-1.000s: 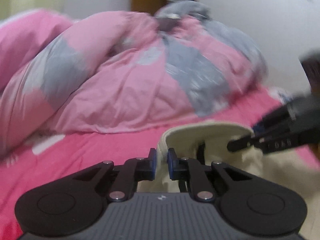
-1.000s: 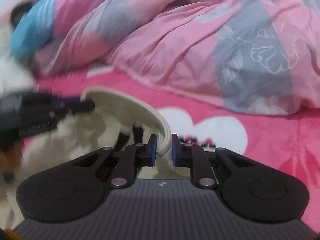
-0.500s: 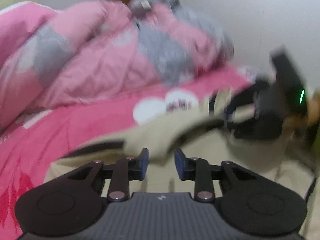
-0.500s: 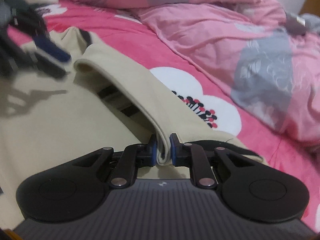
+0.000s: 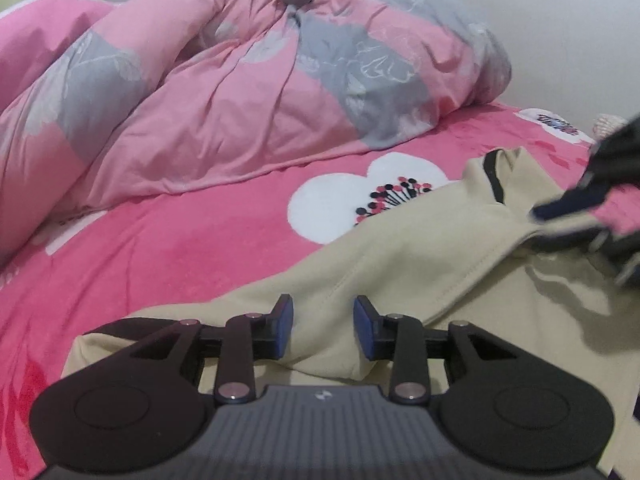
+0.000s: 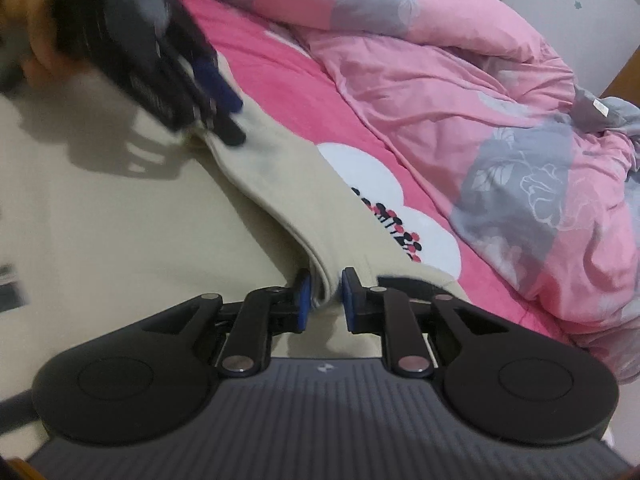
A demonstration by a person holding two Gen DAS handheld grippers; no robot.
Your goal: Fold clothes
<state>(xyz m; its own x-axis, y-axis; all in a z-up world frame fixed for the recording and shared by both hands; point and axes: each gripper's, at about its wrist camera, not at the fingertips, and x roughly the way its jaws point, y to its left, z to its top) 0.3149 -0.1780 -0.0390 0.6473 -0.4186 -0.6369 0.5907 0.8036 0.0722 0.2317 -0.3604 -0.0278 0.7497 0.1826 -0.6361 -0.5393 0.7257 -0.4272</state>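
Note:
A beige garment [image 5: 420, 264] with black trim lies spread on the bed, with a folded flap lying over it; it also shows in the right wrist view [image 6: 120, 232]. My left gripper [image 5: 323, 328] is open just above the fold's near end, with cloth between and under the blue pads, not clamped. My right gripper [image 6: 323, 300] has its pads parted around the folded edge; the fabric ridge sits loosely between them. The right gripper shows blurred at the right of the left wrist view [image 5: 592, 200]. The left gripper shows blurred at the upper left of the right wrist view [image 6: 160, 60].
A pink sheet with a white flower print [image 5: 360, 196] covers the bed. A bunched pink and grey duvet [image 5: 260, 92] lies along the far side by the white wall; it also shows in the right wrist view [image 6: 480, 100].
Both grippers carried the garment's edge over and down onto the bed. The left jaws opened first and let go. The right jaws have now parted too, and the fold lies flat.

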